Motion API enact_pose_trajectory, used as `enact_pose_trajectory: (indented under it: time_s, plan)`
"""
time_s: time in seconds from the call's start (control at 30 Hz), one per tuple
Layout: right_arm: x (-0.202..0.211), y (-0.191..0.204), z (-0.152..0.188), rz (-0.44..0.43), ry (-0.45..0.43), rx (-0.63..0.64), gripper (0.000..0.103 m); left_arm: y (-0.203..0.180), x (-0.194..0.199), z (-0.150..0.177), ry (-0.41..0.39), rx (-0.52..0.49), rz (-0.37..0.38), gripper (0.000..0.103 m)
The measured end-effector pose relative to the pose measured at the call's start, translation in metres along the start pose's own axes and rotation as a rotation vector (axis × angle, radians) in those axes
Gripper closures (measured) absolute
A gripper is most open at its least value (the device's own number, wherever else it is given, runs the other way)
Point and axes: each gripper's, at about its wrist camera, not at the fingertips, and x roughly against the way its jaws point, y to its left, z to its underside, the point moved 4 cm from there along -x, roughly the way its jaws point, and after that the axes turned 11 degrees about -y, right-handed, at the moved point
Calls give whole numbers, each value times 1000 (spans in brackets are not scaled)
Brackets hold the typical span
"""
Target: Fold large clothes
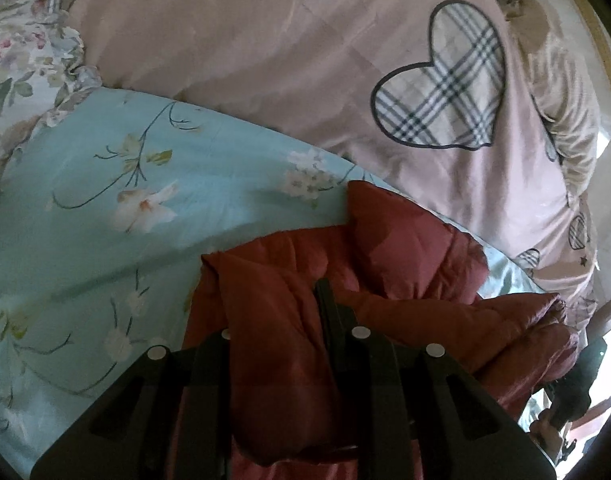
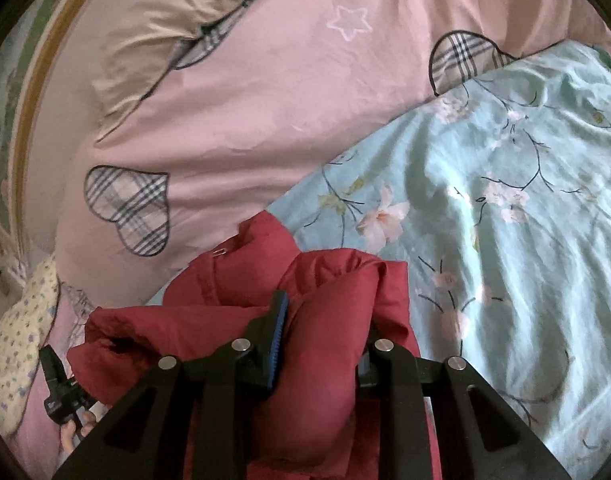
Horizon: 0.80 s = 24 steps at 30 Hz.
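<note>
**Both grippers hold the jacket above the bed**

The left hand-held gripper [image 1: 277, 320] and the right hand-held gripper [image 2: 325, 320] are each clamped on the red jacket [image 1: 405, 240], which hangs bunched over the blue sheet [image 1: 105, 200]. I judge the fold is starting; next, the jacket needs spreading flat.
</note>
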Motion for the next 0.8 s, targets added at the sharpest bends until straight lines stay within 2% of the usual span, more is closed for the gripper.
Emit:
enact_pose_trajectory:
  time_s: [0.27, 0.47, 0.67, 0.8]
  plan:
    - [-35, -14, 2, 24, 2, -28, 79, 8, -45, -1, 30, 14, -26, 82]
    - [-61, -24, 3, 46, 9, -45, 79, 9, -64, -2, 36, 17, -29, 81]
    - [-73, -24, 3, 65, 5, -34, 79, 9, -52, -3, 24, 12, -1, 76]
    - [-78, -22, 3, 71, 1, -24, 79, 6, -19, -6, -16, -7, 24, 63]
